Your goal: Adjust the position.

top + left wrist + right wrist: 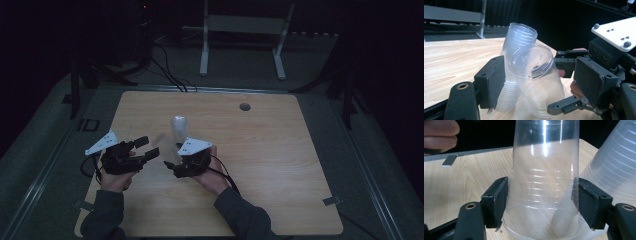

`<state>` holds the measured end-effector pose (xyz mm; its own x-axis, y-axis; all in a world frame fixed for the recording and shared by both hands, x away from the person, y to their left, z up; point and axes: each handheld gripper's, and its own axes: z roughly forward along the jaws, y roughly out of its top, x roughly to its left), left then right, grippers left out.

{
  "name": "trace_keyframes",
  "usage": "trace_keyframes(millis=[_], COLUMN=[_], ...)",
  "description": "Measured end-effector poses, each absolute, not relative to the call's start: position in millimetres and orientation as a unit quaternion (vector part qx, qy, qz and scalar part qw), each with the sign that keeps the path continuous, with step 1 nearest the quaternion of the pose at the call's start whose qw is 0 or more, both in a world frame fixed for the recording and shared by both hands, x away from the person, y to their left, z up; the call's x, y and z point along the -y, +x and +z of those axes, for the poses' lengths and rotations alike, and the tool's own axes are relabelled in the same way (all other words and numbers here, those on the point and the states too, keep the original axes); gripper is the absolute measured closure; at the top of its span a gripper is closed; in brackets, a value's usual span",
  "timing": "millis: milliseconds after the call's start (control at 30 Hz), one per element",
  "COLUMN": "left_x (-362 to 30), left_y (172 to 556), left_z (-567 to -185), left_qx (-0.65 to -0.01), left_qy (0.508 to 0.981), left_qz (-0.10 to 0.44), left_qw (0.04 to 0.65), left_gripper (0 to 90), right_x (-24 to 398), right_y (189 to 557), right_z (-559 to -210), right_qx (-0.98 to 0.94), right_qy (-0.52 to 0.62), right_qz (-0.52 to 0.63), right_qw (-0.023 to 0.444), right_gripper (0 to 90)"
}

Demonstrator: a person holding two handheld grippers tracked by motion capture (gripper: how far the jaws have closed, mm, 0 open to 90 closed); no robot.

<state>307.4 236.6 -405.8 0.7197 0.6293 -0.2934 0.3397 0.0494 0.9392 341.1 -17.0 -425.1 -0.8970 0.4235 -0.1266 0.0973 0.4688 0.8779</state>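
Right gripper view: my right hand-held gripper [544, 205] has its 2 pads pressed on the sides of 1 clear cup [545, 182], mouth down toward the desk [461, 180]. Just beside it, on its right, stands the inverted cup stack [614, 170]. From the left gripper view, my left hand-held gripper [541, 82] stands open around the same cup, its pads not clamping.

Looks like a dark recording lab to me: lone wooden counter [280, 165], black curtains, stand legs [204, 50], floor cables [167, 70].
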Motion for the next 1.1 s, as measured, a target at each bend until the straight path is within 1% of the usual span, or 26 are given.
trace_keyframes(millis=[333,500,633,767,1100], left_x=[-237,-237,-237,-235,-233], left_y=[305,302,300,297,296], left_z=[-404,-401,-400,-396,-387], left_qx=[-0.346,-0.338,-0.333,-0.32,-0.306], left_qy=[0.693,0.704,0.71,0.725,0.739], left_qz=[0.127,0.142,0.148,0.16,0.176], left_qw=[0.619,0.608,0.603,0.588,0.574], left_gripper=[26.4,27.9,27.9,27.9,27.9], right_x=[21,22,23,24,26], right_y=[343,344,344,344,349], right_z=[-419,-417,-416,-413,-405], right_qx=[-0.852,-0.859,-0.867,-0.873,-0.89], right_qy=[0.146,0.141,0.134,0.13,0.112], right_qz=[0.474,0.462,0.451,0.441,0.411], right_qw=[0.169,0.167,0.165,0.161,0.162], right_gripper=[30.3,30.4,30.5,30.5,30.5])
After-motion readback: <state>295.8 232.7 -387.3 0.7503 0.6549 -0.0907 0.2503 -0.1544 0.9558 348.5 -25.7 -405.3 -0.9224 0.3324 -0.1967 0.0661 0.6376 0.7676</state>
